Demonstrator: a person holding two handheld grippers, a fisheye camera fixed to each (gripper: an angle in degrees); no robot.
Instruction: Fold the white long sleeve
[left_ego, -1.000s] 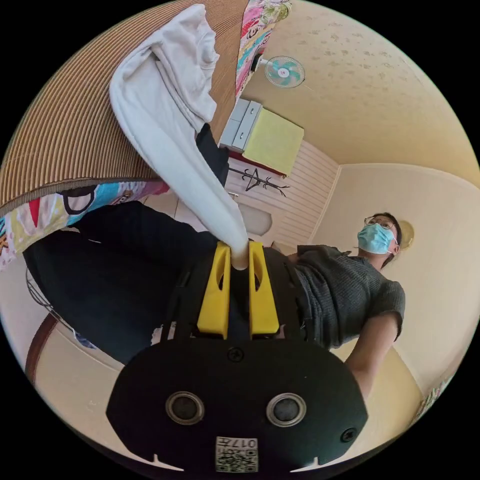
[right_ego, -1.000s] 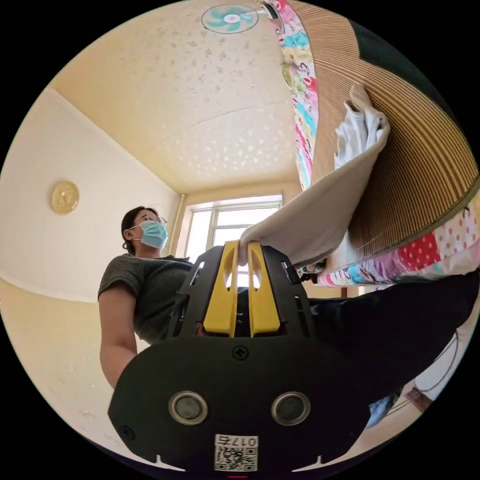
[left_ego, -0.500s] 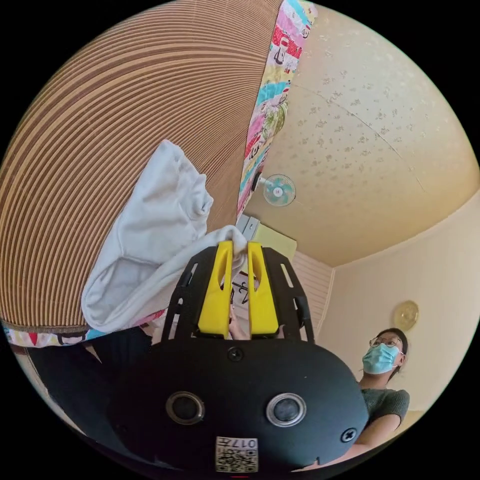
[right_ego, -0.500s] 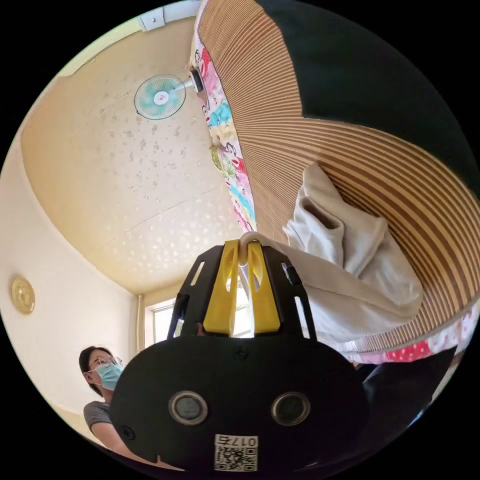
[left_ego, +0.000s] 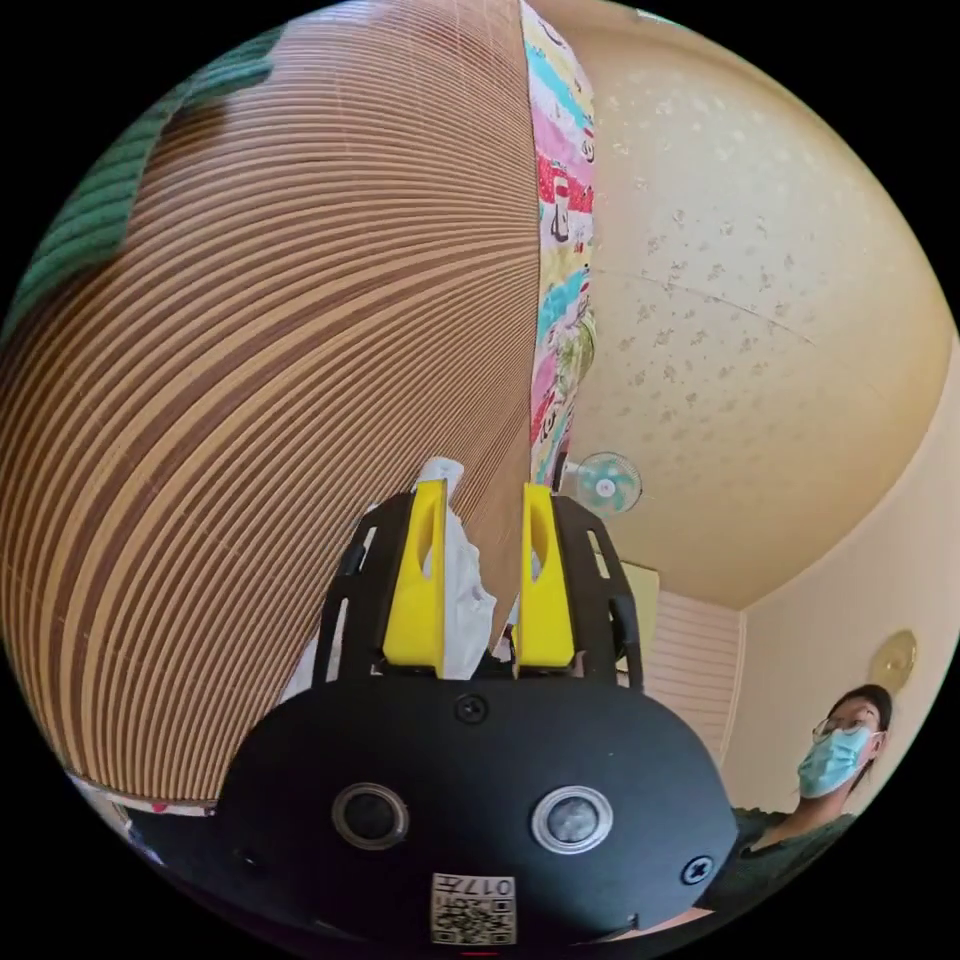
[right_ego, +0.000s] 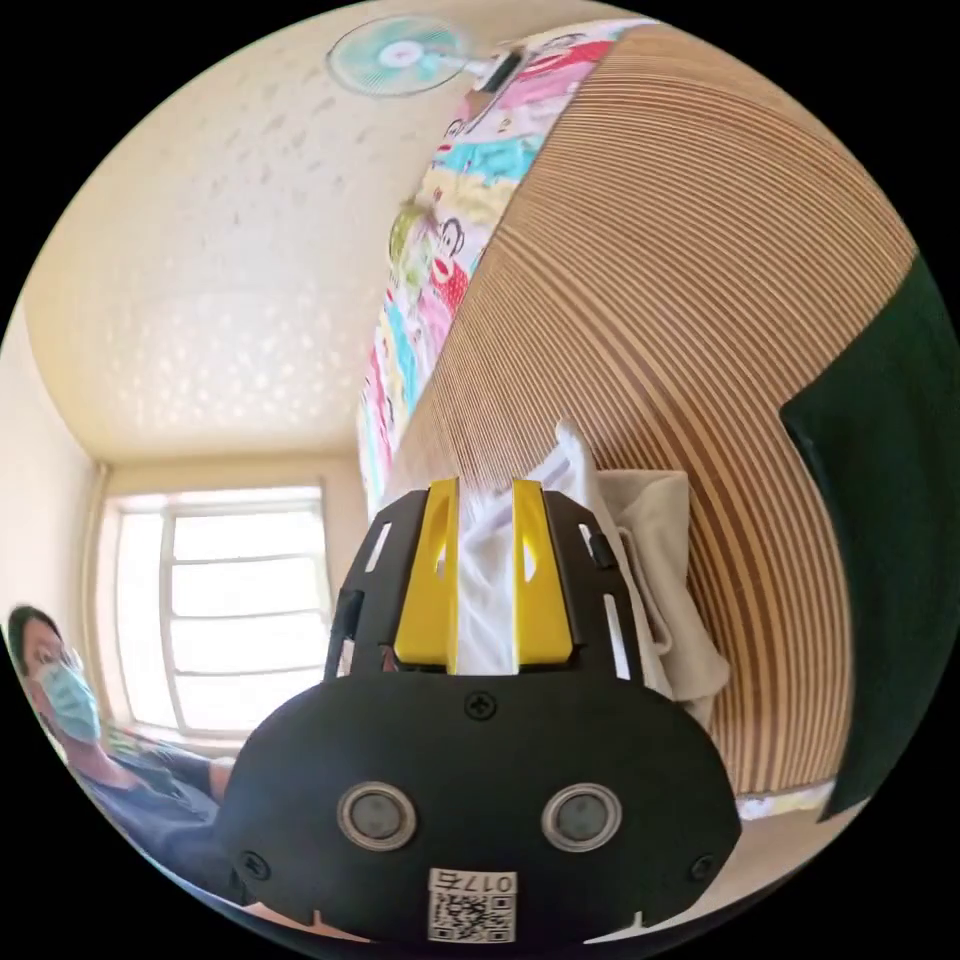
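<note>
The white long sleeve (right_ego: 640, 560) lies bunched on a striped bamboo mat (right_ego: 700, 330), which serves as the landmark here. In the right gripper view the garment sits in a loose heap, with pale cloth running between the yellow jaws of the right tool (right_ego: 485, 500) and more cloth piled just beside them on the mat. Those jaws stand apart, with a clear gap on either side of the cloth, so the right tool looks open and is not pinching it.

In the left gripper view a crumpled part of the white long sleeve (left_ego: 455, 590) rises against the mat between the jaws of the left tool (left_ego: 483, 500). These jaws stand apart too; the cloth touches or sits just beside one jaw and is clear of the other, so this tool also appears open.

Along the mat's edge runs a bright patterned quilt (right_ego: 440, 270). A dark green garment (right_ego: 890, 520) lies on the mat, apart from the white heap. A person in a face mask (left_ego: 840, 760) stands beyond.

Risk, as a judgement: with both tools loose, the heap may slump into uneven layers. Closing on it now could catch several layers at once, dragging the fold crooked or pulling cloth along the mat.
</note>
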